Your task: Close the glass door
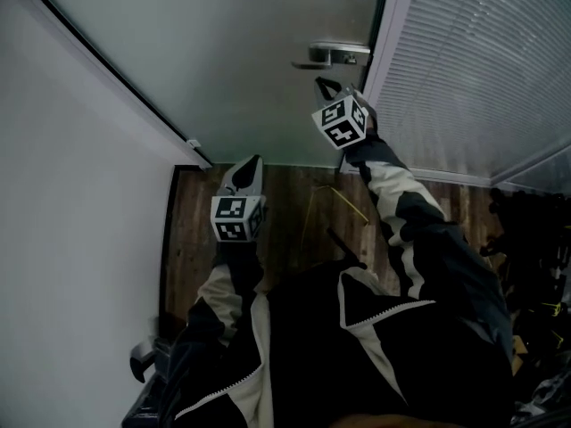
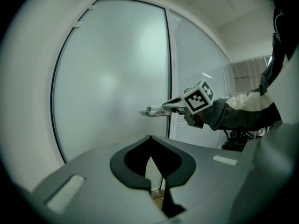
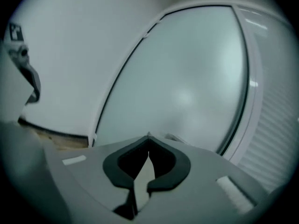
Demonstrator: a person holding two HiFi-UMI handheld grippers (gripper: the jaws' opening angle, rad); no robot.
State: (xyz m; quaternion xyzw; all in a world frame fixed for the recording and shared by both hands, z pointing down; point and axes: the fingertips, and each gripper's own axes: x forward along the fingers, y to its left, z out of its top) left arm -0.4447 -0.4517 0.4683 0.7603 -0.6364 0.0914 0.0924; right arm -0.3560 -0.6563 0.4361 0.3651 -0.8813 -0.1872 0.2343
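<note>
Left gripper (image 1: 252,162) nearest, over the wood floor (image 1: 294,208), jaws together, empty. Right gripper (image 1: 323,84) further out, jaws together, empty, tips right by the lever handle (image 1: 332,56). Frosted glass door (image 1: 232,52) behind, handle edge at the frame (image 1: 393,25).

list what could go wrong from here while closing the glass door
1. The right gripper is shut with nothing between its jaws, just short of the lever handle; pushing with closed tips could slip off the lever.
2. If it slips, the hard tips may strike the frosted glass door.
3. The left gripper, also shut and empty, points at the door and could bump it.
</note>
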